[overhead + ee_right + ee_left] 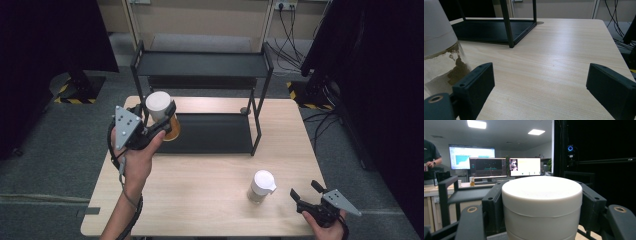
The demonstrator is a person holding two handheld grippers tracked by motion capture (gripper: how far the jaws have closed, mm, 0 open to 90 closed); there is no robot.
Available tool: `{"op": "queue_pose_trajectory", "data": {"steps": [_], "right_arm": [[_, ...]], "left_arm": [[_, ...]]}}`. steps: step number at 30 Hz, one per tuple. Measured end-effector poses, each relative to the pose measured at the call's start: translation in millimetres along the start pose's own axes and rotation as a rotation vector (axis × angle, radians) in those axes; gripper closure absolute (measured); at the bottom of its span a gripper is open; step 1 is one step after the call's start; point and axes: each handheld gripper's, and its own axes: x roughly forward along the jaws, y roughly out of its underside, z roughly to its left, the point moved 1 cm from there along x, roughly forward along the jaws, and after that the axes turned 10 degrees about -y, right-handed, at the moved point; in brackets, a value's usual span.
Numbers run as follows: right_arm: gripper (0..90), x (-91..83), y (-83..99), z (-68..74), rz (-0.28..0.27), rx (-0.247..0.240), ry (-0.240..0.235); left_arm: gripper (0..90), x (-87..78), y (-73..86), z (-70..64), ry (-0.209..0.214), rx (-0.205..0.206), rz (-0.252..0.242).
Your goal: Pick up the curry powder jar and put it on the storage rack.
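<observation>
My left gripper (161, 119) is shut on a jar (164, 118) with a white lid and amber contents, held in the air at the left front corner of a black two-shelf rack (200, 65). In the left gripper view the jar's white lid (541, 195) sits tight between the black fingers (492, 207). A second white-lidded jar (261, 186) with brownish powder stands on the wooden table (200, 185) at the front right. My right gripper (306, 192) is open just right of it. In the right gripper view that jar (439, 57) stands left of the open gripper (539, 85).
The rack's lower shelf (210, 132) rests on the table's far half, its post (507, 25) ahead of my right gripper. Monitors (489, 167) and a person (430, 157) are far behind. Dark curtains and cables flank the table.
</observation>
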Motion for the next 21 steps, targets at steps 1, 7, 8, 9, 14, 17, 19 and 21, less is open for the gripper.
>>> {"op": "queue_pose_trajectory", "data": {"steps": [1,7,8,9,14,17,19,21], "right_arm": [[8.5,0.0,0.0,0.0,0.000,0.000,0.000],[8.6,-0.2,0.4,0.0,-0.002,-0.002,-0.001],[8.6,-0.3,0.6,-0.2,-0.004,-0.001,-0.001],[8.6,-0.2,0.5,-0.3,-0.003,-0.001,-0.002],[8.9,-0.1,0.4,0.3,-0.002,-0.003,0.000],[8.9,-0.1,0.2,0.2,-0.001,-0.002,0.000],[8.9,-0.1,0.2,0.0,-0.001,-0.001,0.000],[8.9,-0.1,0.2,-0.7,-0.002,0.003,-0.001]], "left_arm": [[33.4,2.4,-2.1,-0.4,-0.001,0.000,-0.003],[33.4,15.4,-15.1,-3.2,-0.020,0.008,-0.024],[33.4,17.4,-17.4,-3.7,-0.023,0.007,-0.026],[33.4,19.6,-19.4,-3.9,-0.025,0.007,-0.030],[33.4,30.6,-29.5,-4.4,-0.036,0.005,-0.036],[33.4,36.4,-34.9,-5.4,-0.042,0.003,-0.043],[33.4,40.4,-38.6,-5.9,-0.043,0.004,-0.047],[33.4,44.4,-42.0,-6.2,-0.046,0.004,-0.050]]}}
